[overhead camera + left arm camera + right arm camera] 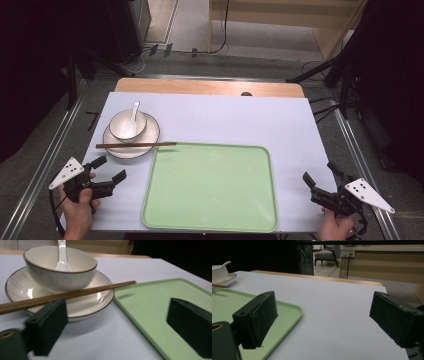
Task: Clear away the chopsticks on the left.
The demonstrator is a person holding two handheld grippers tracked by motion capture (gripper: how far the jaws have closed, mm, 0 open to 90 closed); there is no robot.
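A white bowl (128, 125) with a white spoon (134, 113) in it sits on a white plate (148, 135) at the table's left. Brown chopsticks (135, 145) lie across the plate's near rim, their tips over the edge of a green tray (210, 187). My left gripper (111, 169) stands open near the front left, below the plate, with nothing between its jaws. In the left gripper view the bowl (60, 267) and chopsticks (75, 293) are close ahead. My right gripper (321, 176) stands open at the front right, beside the tray, holding nothing.
A pale sheet (225, 117) covers the table; a wooden strip (210, 87) shows along the far edge. Metal rails (55, 150) flank the table. Dark stands and cables are on the floor behind.
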